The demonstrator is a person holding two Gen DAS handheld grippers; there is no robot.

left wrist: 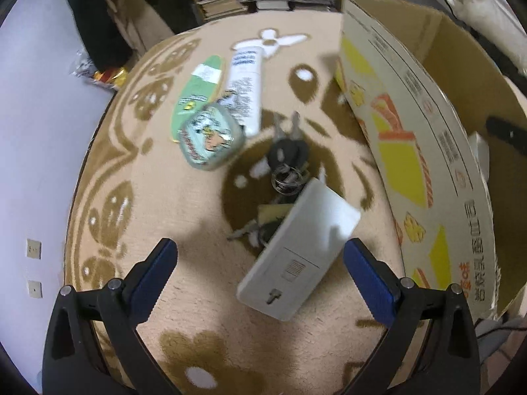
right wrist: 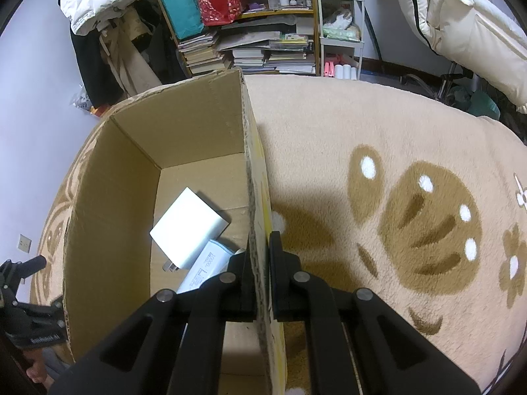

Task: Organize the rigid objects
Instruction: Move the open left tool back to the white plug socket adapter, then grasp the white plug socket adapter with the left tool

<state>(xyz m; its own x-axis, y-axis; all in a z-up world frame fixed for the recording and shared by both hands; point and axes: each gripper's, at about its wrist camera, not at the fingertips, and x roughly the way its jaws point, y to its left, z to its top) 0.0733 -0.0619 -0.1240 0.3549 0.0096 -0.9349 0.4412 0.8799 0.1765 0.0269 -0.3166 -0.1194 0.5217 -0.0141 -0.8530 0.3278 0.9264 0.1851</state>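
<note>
In the left wrist view my left gripper (left wrist: 260, 256) is open above the rug, its blue pads wide apart. A flat white device (left wrist: 296, 253) lies between and just ahead of them, touching neither. Past it lie a bunch of keys (left wrist: 288, 154), a teal tin (left wrist: 212, 136), a green tube (left wrist: 197, 89) and a white tube (left wrist: 245, 82). The cardboard box (left wrist: 411, 151) stands to the right. In the right wrist view my right gripper (right wrist: 258, 250) is shut on the box wall (right wrist: 253, 177). A white charger (right wrist: 187, 227) and a pale blue power bank (right wrist: 207, 266) lie inside the box.
The beige and brown patterned rug (right wrist: 395, 164) spreads wide to the right of the box. Shelves with stacked books (right wrist: 250, 52), a red bag and clothes stand at the back. A white padded garment (right wrist: 461, 26) hangs at the far right. Bare floor (left wrist: 42, 131) lies left of the rug.
</note>
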